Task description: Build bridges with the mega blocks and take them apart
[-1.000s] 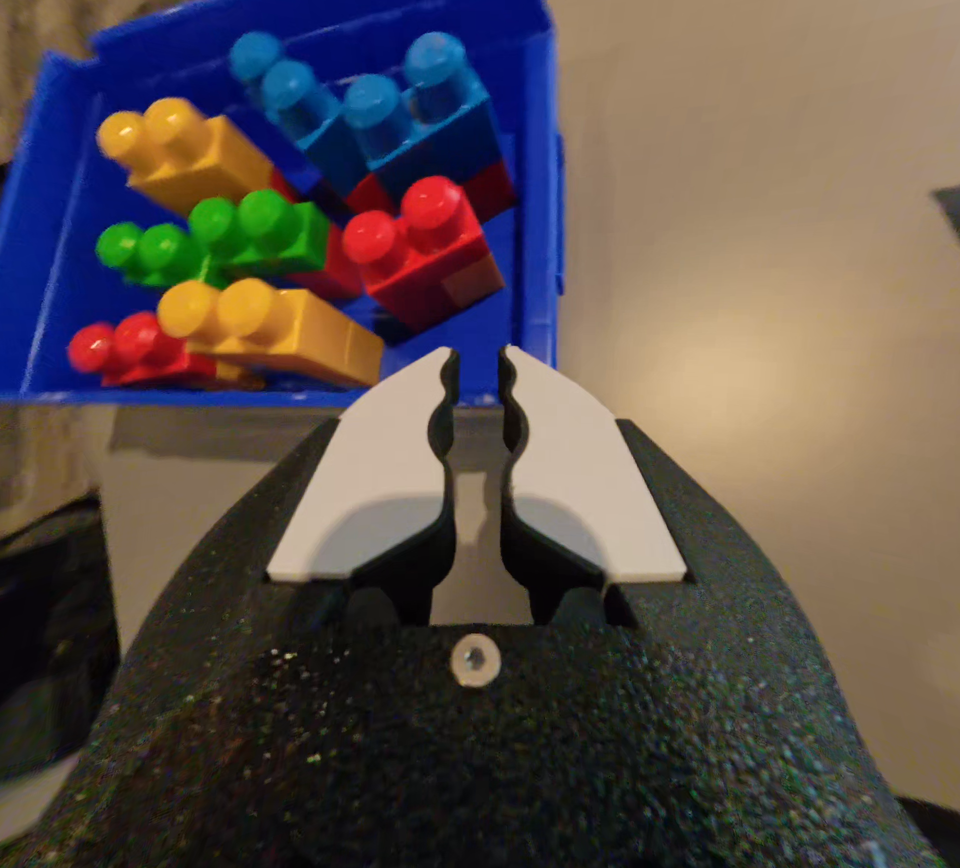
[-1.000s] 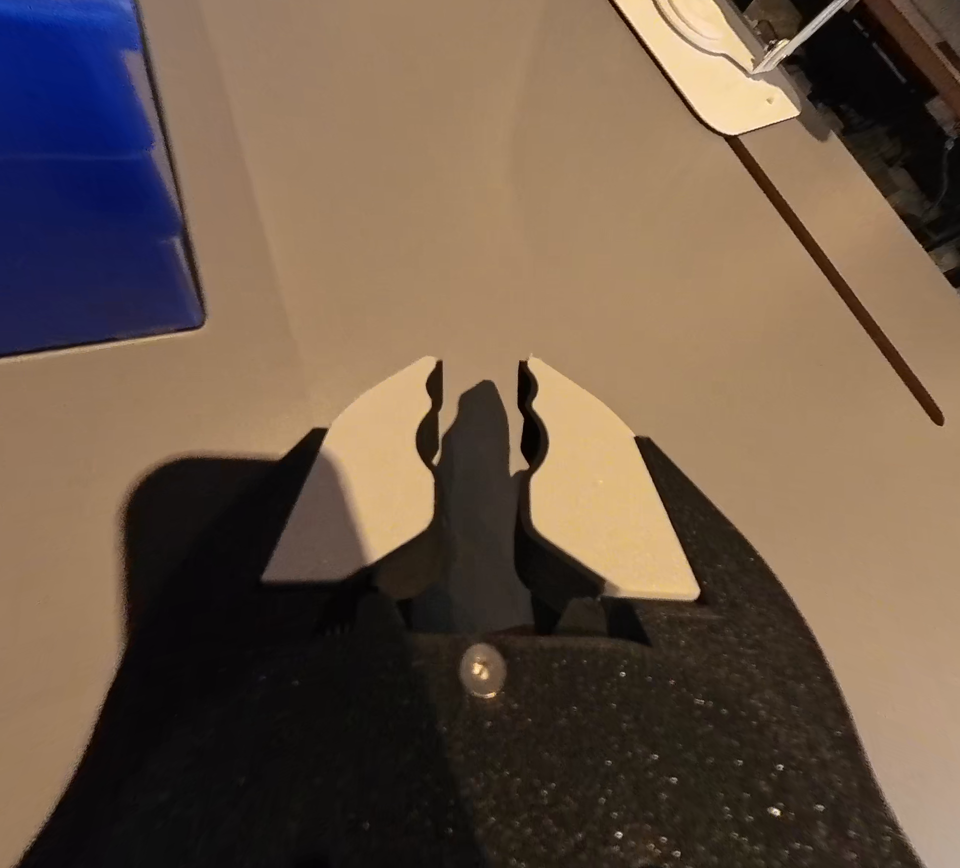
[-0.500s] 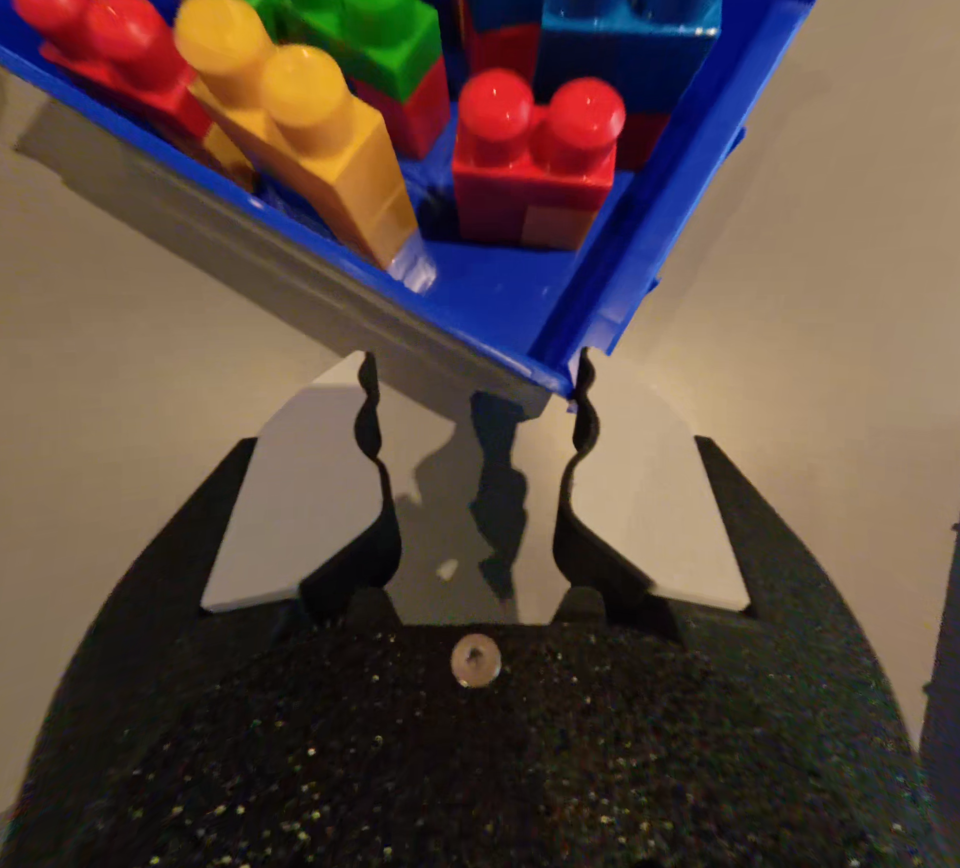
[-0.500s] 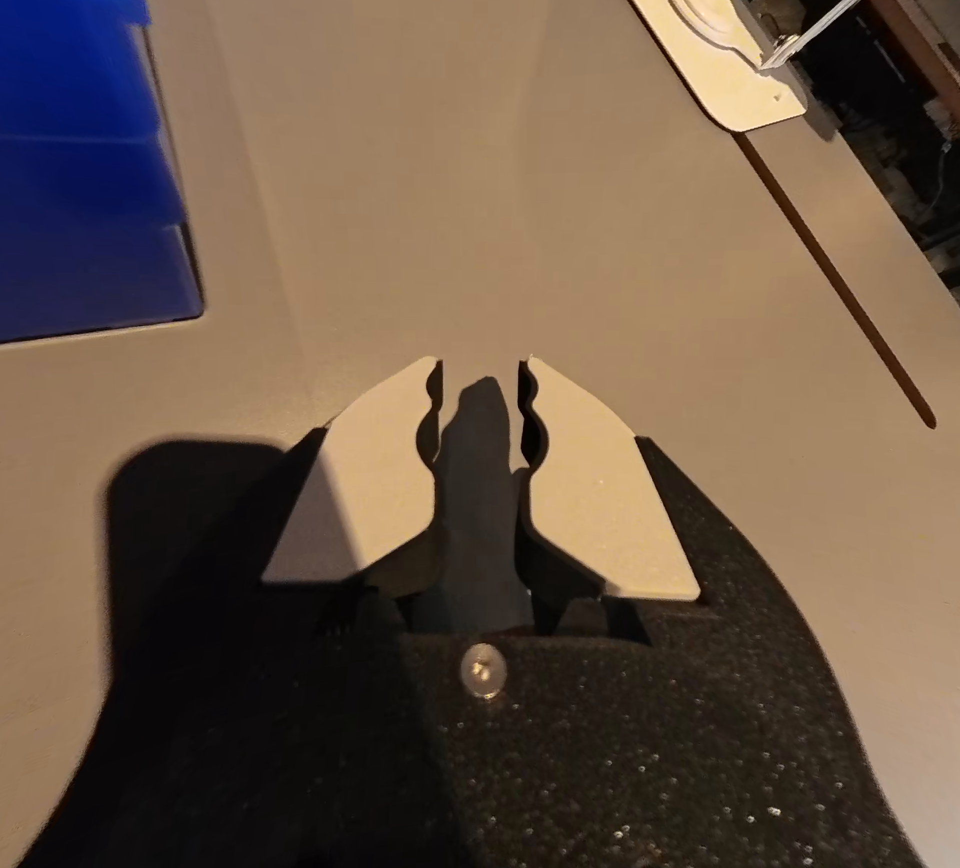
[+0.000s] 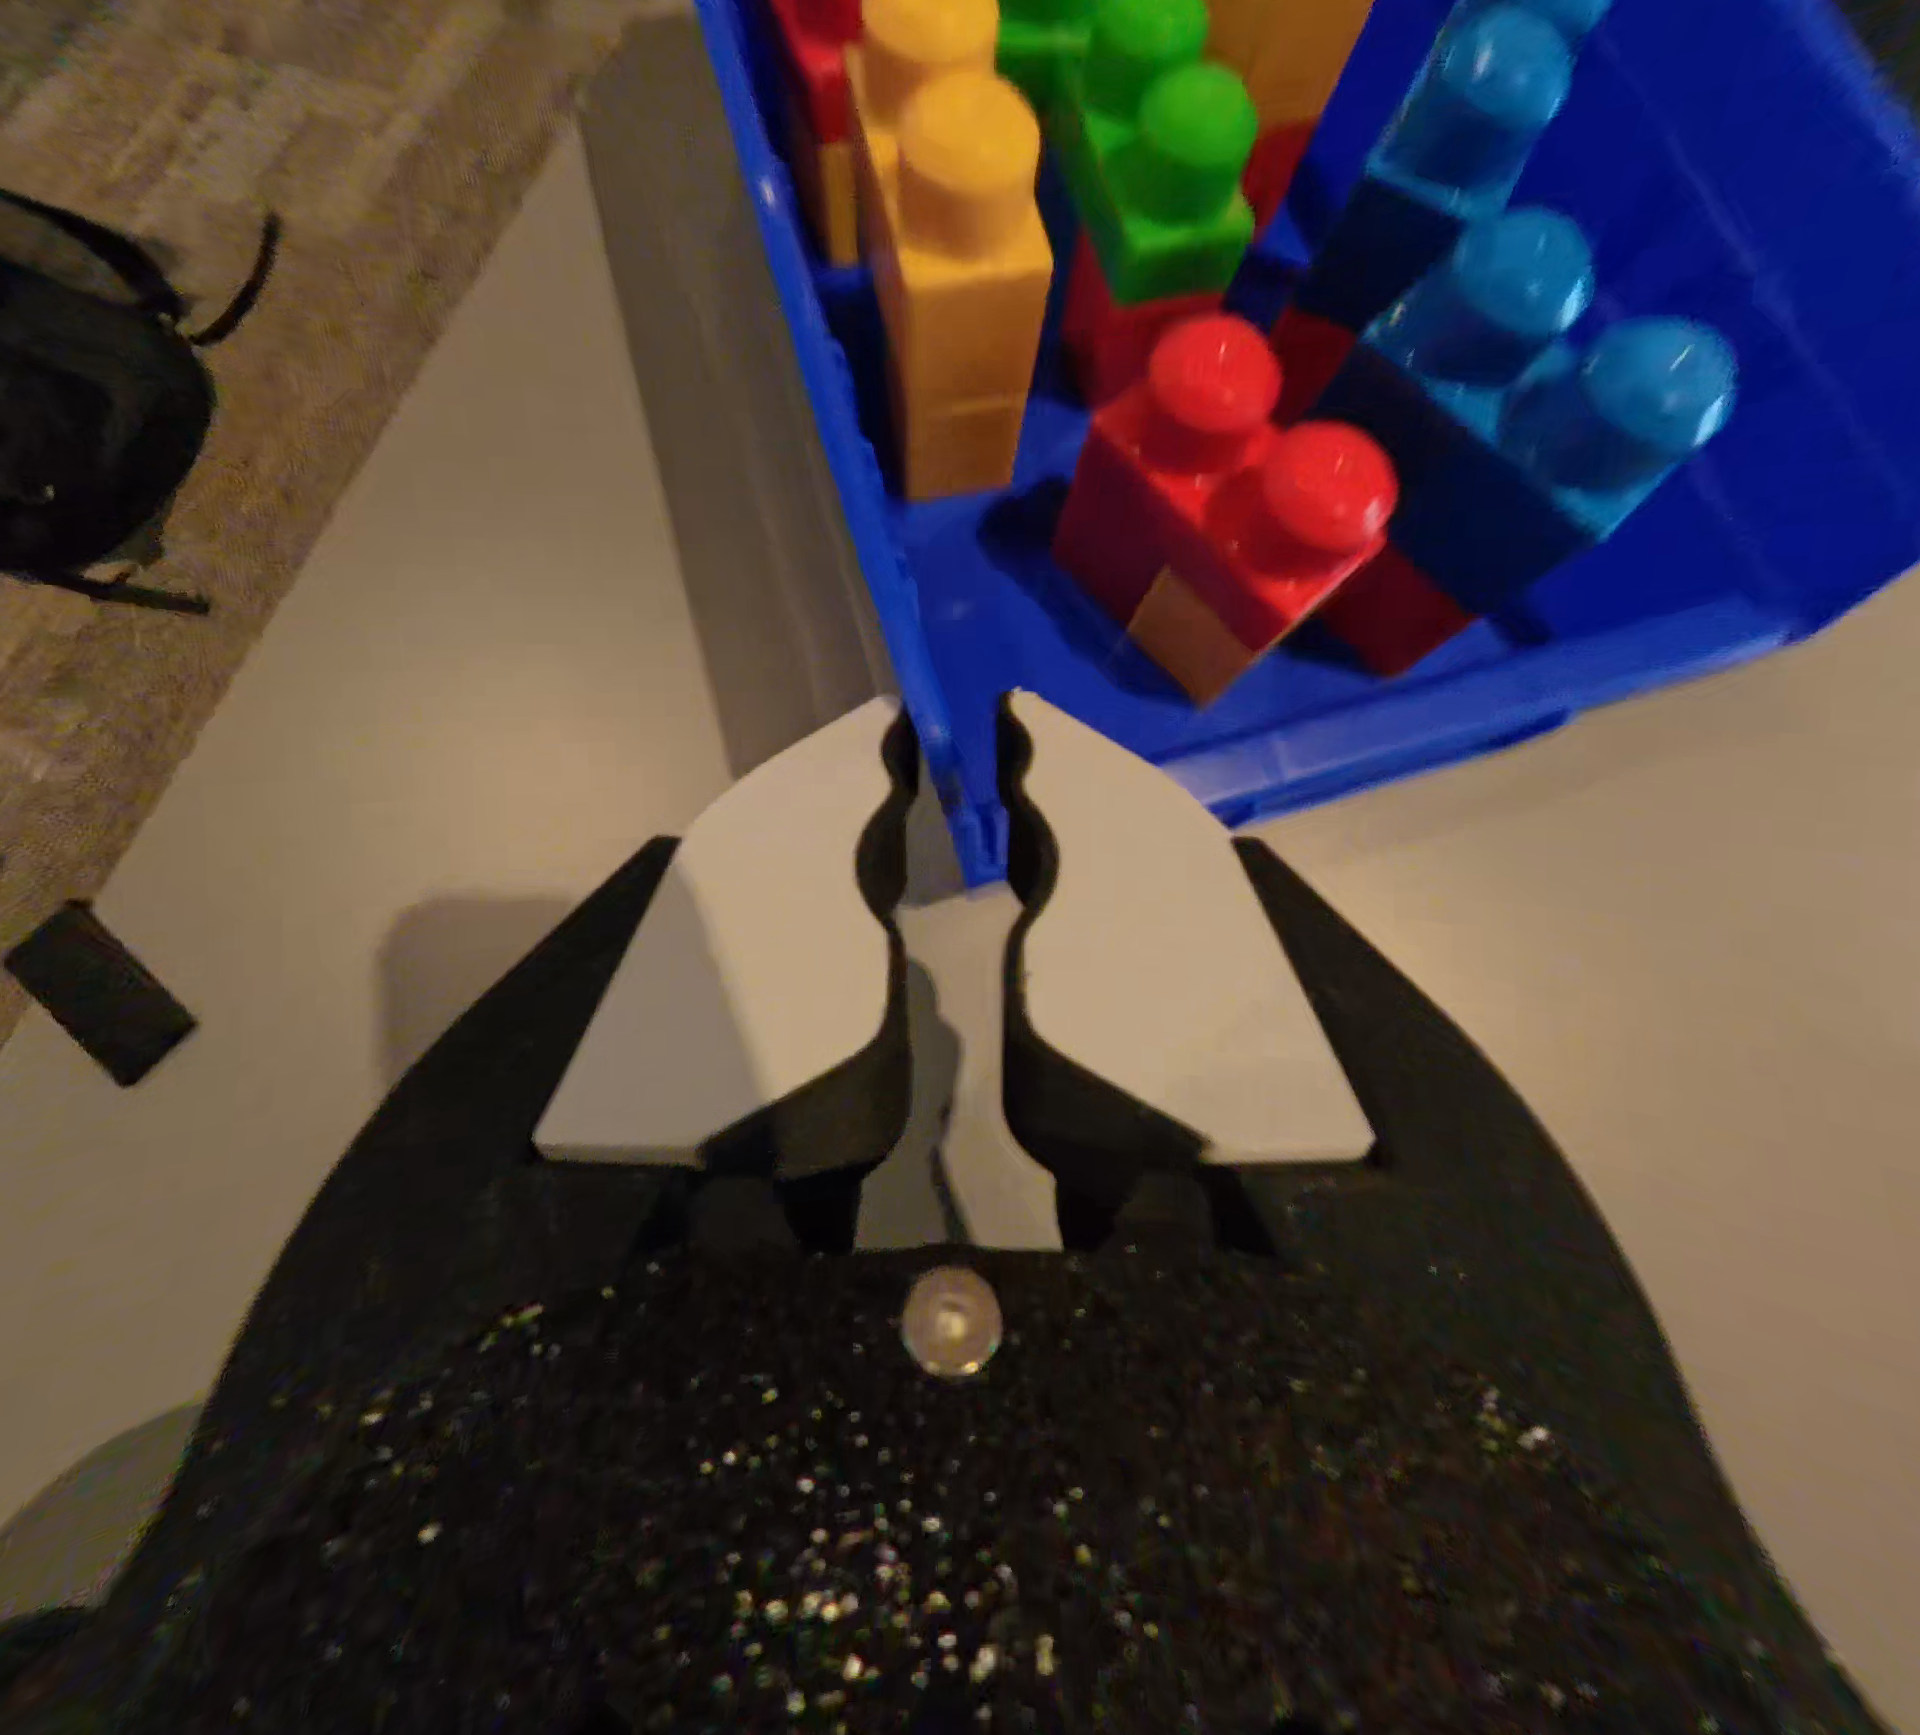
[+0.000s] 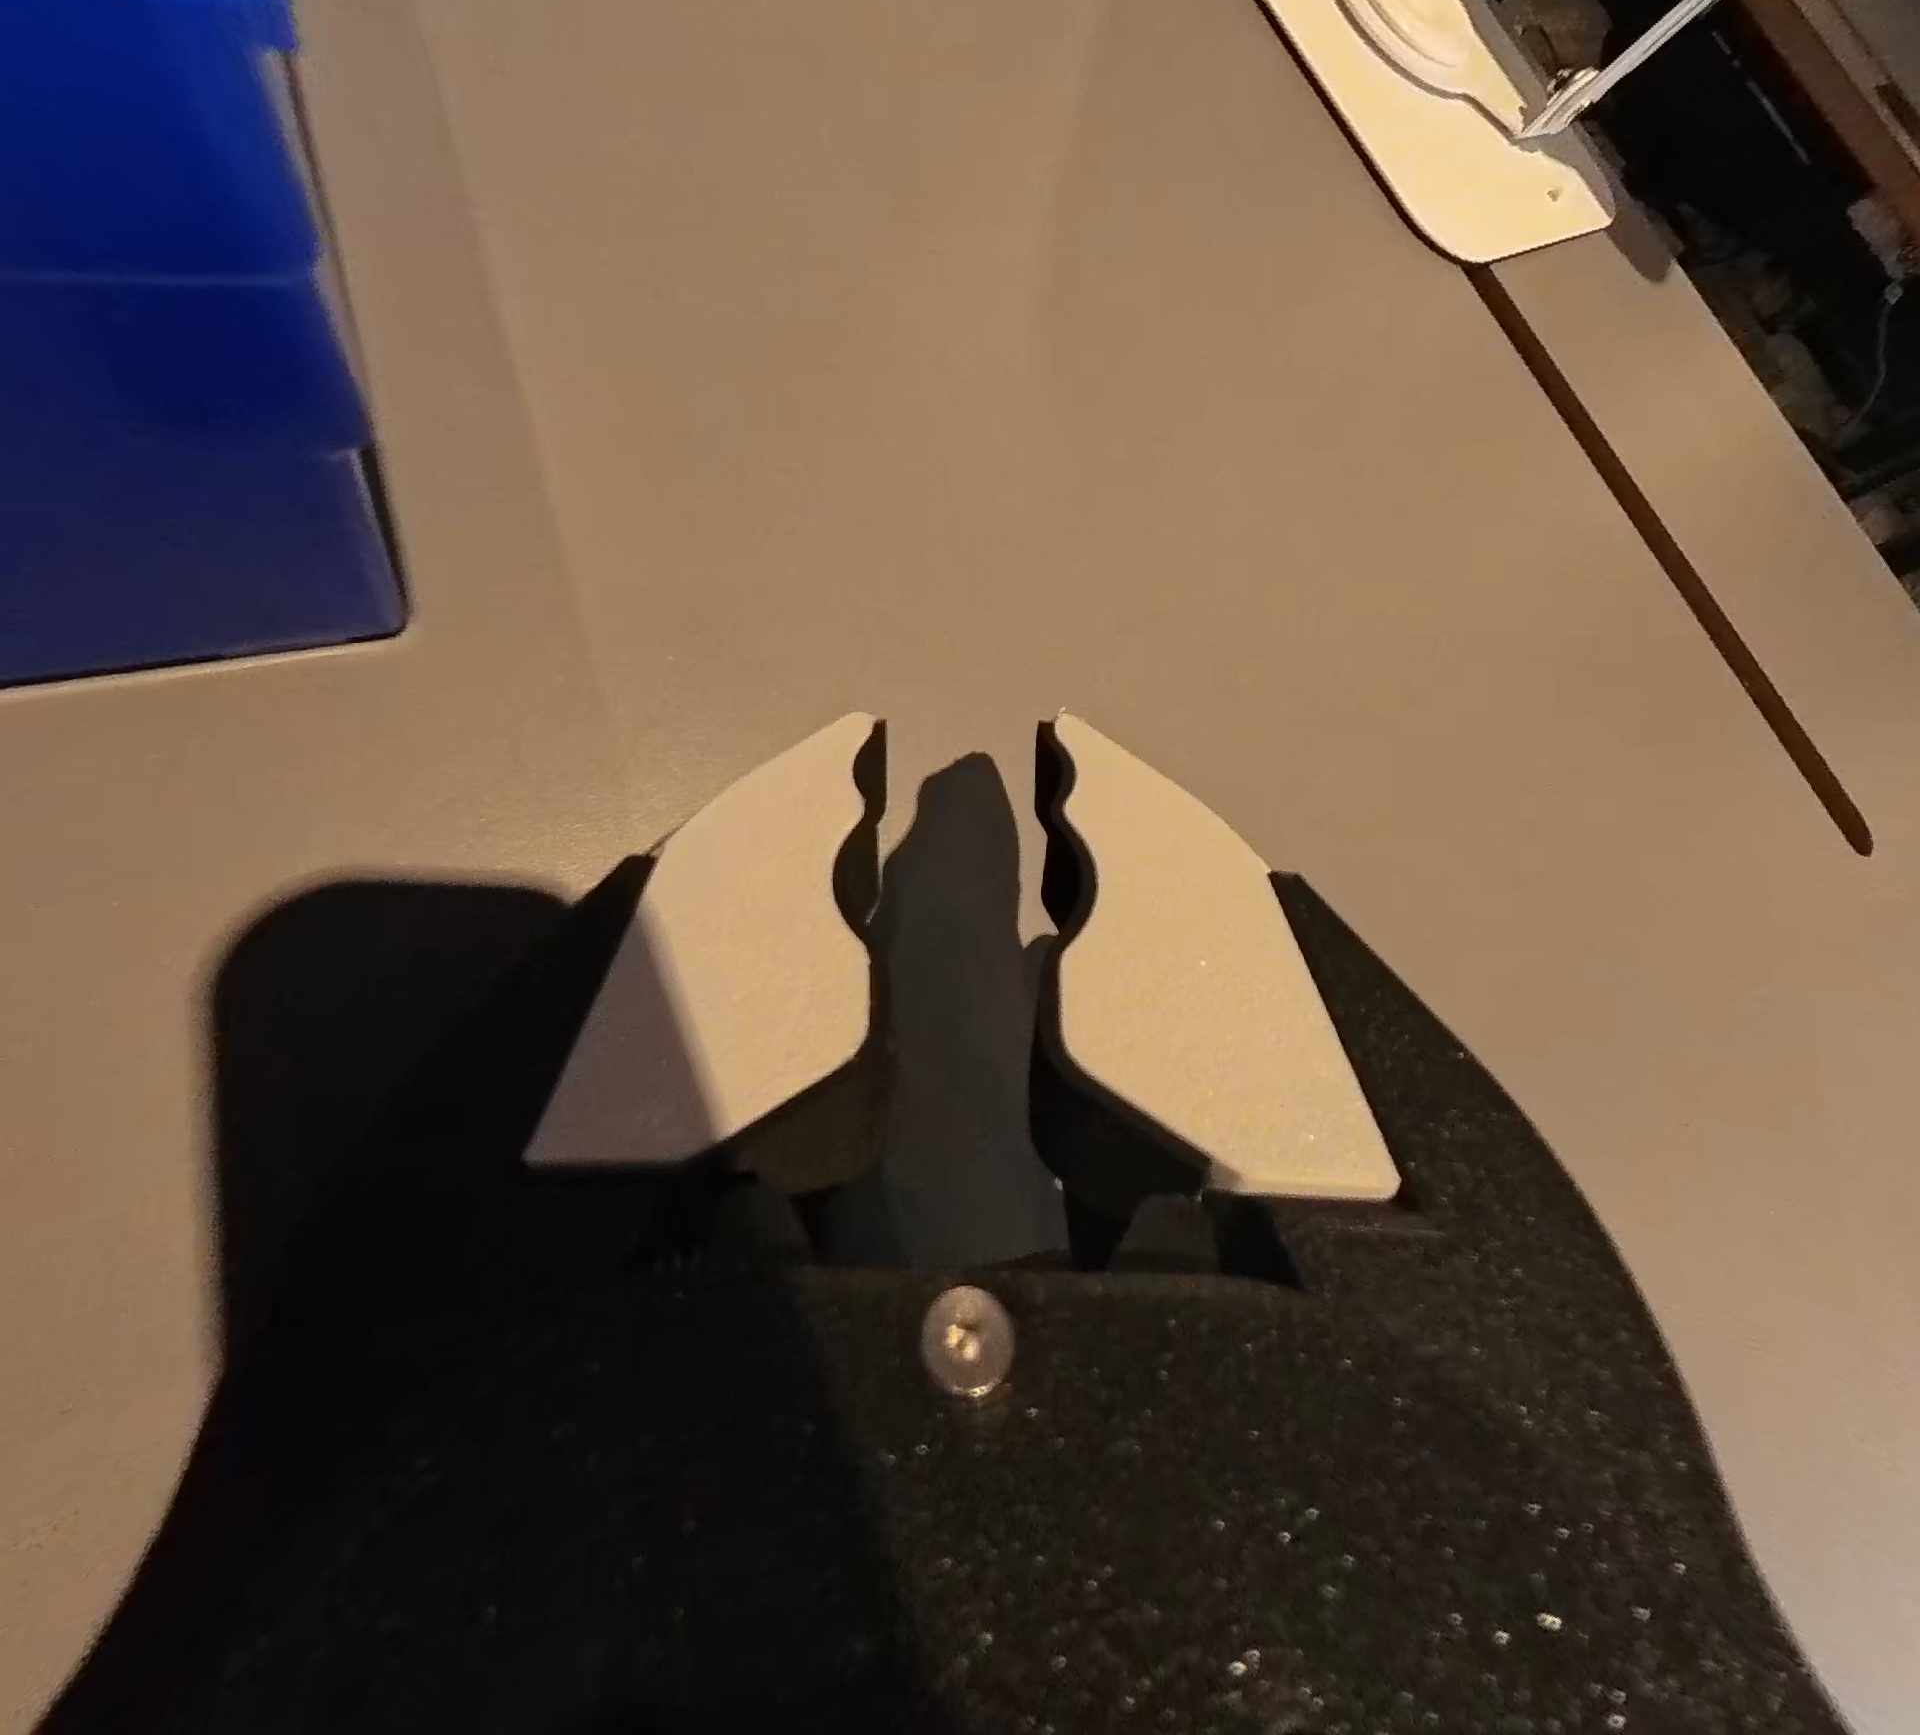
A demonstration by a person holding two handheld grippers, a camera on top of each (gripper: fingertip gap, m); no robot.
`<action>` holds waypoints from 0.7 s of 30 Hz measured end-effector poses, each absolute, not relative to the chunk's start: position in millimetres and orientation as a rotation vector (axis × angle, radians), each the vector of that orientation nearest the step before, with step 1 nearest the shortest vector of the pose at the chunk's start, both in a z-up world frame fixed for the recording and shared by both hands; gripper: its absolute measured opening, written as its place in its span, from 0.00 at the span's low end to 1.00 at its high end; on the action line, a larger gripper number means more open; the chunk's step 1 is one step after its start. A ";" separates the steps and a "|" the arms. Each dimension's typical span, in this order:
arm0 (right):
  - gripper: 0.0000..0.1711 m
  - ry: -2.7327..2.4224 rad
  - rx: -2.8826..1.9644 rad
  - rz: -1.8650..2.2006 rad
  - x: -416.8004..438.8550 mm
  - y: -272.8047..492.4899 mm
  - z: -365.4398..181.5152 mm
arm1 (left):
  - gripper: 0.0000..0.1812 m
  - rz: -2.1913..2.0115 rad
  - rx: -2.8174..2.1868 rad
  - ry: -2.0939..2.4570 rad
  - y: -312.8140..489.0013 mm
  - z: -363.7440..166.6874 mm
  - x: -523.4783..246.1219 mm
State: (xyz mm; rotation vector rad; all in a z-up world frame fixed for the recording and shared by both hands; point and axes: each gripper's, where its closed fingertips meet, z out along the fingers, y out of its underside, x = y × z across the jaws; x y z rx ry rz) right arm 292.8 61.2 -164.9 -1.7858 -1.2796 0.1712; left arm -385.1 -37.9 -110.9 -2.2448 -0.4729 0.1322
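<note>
My left claw (image 5: pixel 954 729): pinched shut on the near corner of the blue bin (image 5: pixel 1351 755).
My right claw (image 6: pixel 961 729): narrow, holding nothing, above bare table (image 6: pixel 831 283).
Blocks: all inside the bin, none built yet.
Count showing: red (image 5: pixel 1236 480) three at least, yellow (image 5: pixel 961 231) two, green (image 5: pixel 1164 147) two, blue (image 5: pixel 1538 397) two; lower ones partly hidden.
Handling, my guess: light hollow plastic, stiff, smooth; grip a block across its flat sides, below the studs.

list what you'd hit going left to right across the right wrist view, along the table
blue bin → right gripper, jaws slightly apart over bare table → dark seam in the tabletop → white plate with a round disc
</note>
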 end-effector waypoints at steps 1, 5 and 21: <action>0.16 -1.278 -1.787 0.171 292.8 61.4 -164.9 | 0.12 0.139 -2.193 -0.480 -36.5 -102.5 -386.6; 0.16 -1.275 -1.788 0.168 293.0 61.8 -165.0 | 0.23 0.168 -2.001 -0.314 -11.7 -56.8 -357.9; 0.15 -1.274 -1.782 0.138 292.7 62.8 -164.8 | 0.25 0.080 -2.036 0.115 62.4 -68.3 -216.9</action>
